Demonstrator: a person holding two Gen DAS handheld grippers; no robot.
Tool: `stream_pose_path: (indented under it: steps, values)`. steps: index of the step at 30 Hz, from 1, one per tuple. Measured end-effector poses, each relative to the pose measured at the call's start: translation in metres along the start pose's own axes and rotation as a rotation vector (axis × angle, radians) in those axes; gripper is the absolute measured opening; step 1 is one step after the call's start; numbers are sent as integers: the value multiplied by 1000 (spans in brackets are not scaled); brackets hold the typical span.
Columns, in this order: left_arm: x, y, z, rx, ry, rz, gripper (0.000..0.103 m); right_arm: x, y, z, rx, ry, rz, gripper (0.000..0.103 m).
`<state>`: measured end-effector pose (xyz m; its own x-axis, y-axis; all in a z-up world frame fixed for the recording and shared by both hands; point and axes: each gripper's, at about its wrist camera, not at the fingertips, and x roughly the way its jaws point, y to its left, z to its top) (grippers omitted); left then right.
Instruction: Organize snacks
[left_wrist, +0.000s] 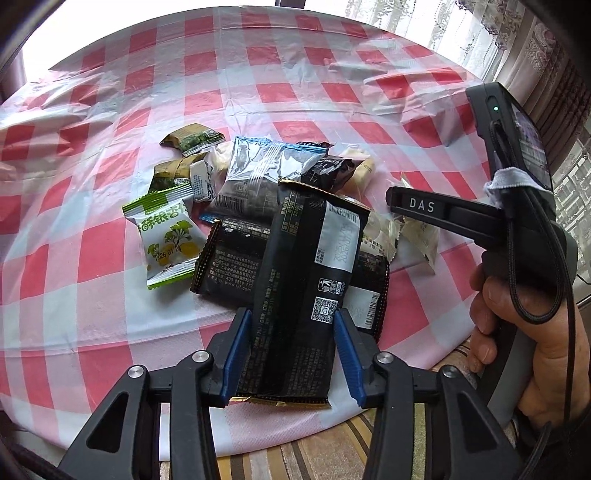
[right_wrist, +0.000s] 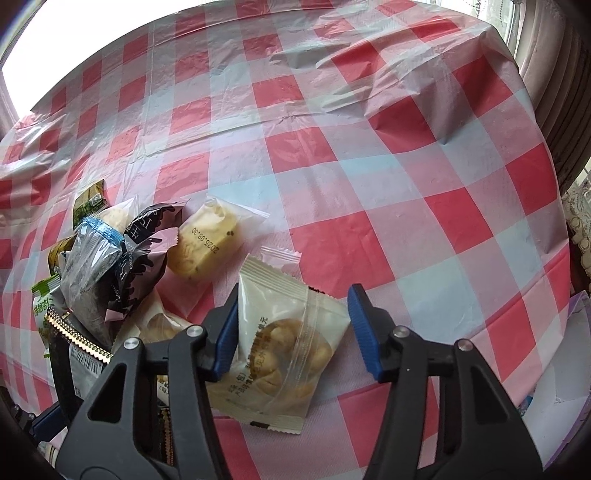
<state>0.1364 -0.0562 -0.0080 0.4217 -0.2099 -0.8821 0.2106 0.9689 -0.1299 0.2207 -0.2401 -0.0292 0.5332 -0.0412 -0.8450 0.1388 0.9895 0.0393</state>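
A heap of snack packets lies on a red and white checked tablecloth (left_wrist: 258, 74). My left gripper (left_wrist: 293, 328) is shut on a long black packet (left_wrist: 306, 280), which lies over a second black packet (left_wrist: 229, 258). A green and white packet (left_wrist: 168, 236) and a silver packet with a blue edge (left_wrist: 258, 173) lie beside them. My right gripper (right_wrist: 293, 325) is open, its jaws on either side of a clear packet with a pastry (right_wrist: 284, 339); the right jaw stands apart from it. A yellow cake packet (right_wrist: 208, 243) lies behind. The right gripper also shows in the left wrist view (left_wrist: 424, 206).
The table's near edge (left_wrist: 332, 417) runs just under my left gripper, with a striped surface (left_wrist: 314, 454) below. Curtains (left_wrist: 517, 48) hang at the right. A white and lilac object (right_wrist: 561, 387) sits at the right table edge. The far cloth is wrinkled (right_wrist: 369, 66).
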Motion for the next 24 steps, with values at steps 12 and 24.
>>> stream_pose_path:
  steps: [12,24]
  values:
    - [12,13,1,-50,48,-27,69,-18,-8,-10,9,-8,29,16]
    - [11,8,-4,-14,46,-42,51,-35,-37,-27,76,33,28,84]
